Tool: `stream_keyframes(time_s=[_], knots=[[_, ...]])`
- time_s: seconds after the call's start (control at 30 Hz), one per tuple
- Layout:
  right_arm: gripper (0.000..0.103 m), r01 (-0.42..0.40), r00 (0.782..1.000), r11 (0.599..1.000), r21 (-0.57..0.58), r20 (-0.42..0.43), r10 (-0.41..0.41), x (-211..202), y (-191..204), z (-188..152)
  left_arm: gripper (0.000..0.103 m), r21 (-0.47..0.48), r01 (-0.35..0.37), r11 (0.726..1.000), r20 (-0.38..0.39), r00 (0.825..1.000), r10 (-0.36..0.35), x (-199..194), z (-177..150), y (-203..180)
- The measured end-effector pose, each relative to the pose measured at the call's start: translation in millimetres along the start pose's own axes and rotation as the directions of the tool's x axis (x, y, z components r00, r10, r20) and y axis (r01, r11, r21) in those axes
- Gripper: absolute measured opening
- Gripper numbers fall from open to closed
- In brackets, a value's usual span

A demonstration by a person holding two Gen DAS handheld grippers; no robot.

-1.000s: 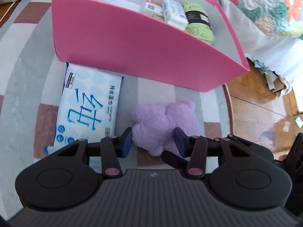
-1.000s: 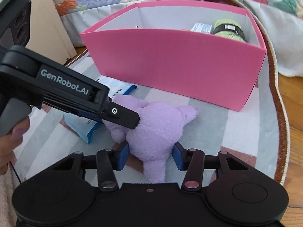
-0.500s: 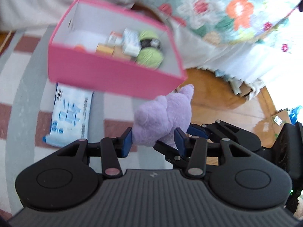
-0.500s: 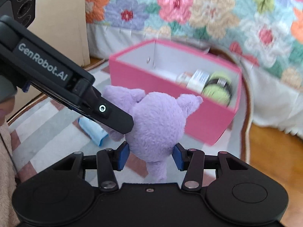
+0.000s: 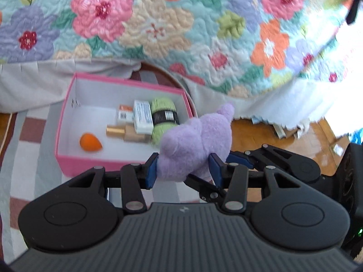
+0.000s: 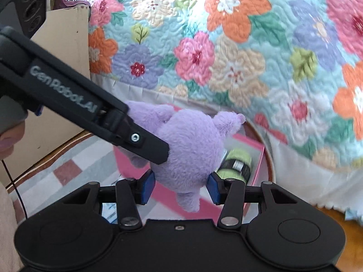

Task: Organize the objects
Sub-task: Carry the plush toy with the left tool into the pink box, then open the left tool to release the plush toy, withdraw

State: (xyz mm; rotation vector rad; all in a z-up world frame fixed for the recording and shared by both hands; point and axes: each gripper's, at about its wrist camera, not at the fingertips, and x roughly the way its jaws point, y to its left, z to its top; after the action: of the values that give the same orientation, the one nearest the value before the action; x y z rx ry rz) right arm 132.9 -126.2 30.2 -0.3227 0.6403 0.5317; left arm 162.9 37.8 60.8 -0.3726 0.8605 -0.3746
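Note:
A purple plush toy (image 5: 195,145) hangs in the air, gripped from two sides. My left gripper (image 5: 183,170) is shut on it, and my right gripper (image 6: 180,187) is shut on it too (image 6: 190,151). The pink box (image 5: 68,113) sits on the rug below and ahead, open at the top. The box holds an orange sponge (image 5: 89,142), a gold-capped bottle (image 5: 127,133), small cartons (image 5: 141,116) and a green yarn ball (image 5: 163,115). In the right wrist view the plush hides most of the box (image 6: 258,156).
A flowered quilt (image 5: 158,27) hangs over the bed edge behind the box. The striped rug (image 5: 27,140) lies on a wooden floor (image 5: 301,140), with paper scraps by the bed. A beige board (image 6: 65,79) stands at the left in the right wrist view.
Both grippers have lifted the plush off the rug and carried it up and toward the box. The tissue pack on the rug has dropped out of sight.

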Motion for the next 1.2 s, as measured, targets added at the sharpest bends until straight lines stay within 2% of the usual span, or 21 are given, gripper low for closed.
stream_keyframes(time_s=[0.07, 0.17, 0.27, 0.37, 0.53, 0.77, 0.97, 1.03, 1.1, 1.2], knots=[[0.053, 0.006, 1.000, 1.000, -0.012, -0.011, -0.006, 9, -7, 14, 0.046, -0.008, 0.003, 1.000, 0.014, 1.000, -0.003, 3, 17, 2], [0.053, -0.005, 0.999, 1.000, 0.004, -0.053, 0.005, 29, -20, 30, 0.046, -0.056, -0.020, 0.998, -0.027, 0.999, 0.019, 22, 39, 9], [0.053, -0.039, 0.987, 0.993, 0.110, -0.150, 0.056, 61, -40, 40, 0.046, -0.093, -0.056, 0.994, -0.092, 0.995, 0.048, 52, 55, 19], [0.053, -0.038, 0.967, 0.976, 0.214, -0.237, 0.089, 96, -60, 38, 0.046, -0.113, -0.051, 0.992, -0.135, 0.990, 0.035, 86, 60, 32], [0.052, -0.038, 0.945, 0.952, 0.304, -0.299, 0.133, 132, -76, 16, 0.045, -0.222, -0.036, 0.974, -0.163, 0.987, -0.001, 130, 49, 58], [0.051, -0.035, 0.904, 0.949, 0.314, -0.396, 0.164, 162, -73, -7, 0.045, -0.272, -0.066, 0.960, -0.229, 0.974, 0.002, 169, 24, 75], [0.044, -0.042, 0.863, 0.936, 0.350, -0.459, 0.211, 184, -74, -17, 0.045, -0.226, -0.138, 0.964, -0.228, 0.970, 0.085, 180, 16, 78], [0.043, -0.030, 0.850, 0.927, 0.374, -0.478, 0.221, 192, -76, -19, 0.045, -0.232, -0.131, 0.964, -0.227, 0.971, 0.077, 182, 13, 81], [0.042, -0.022, 0.846, 0.924, 0.381, -0.485, 0.220, 197, -78, -22, 0.045, -0.240, -0.118, 0.963, -0.236, 0.970, 0.059, 186, 10, 84], [0.035, -0.017, 0.847, 0.923, 0.384, -0.485, 0.217, 196, -79, -25, 0.045, -0.235, -0.124, 0.964, -0.238, 0.969, 0.067, 190, 5, 86]])
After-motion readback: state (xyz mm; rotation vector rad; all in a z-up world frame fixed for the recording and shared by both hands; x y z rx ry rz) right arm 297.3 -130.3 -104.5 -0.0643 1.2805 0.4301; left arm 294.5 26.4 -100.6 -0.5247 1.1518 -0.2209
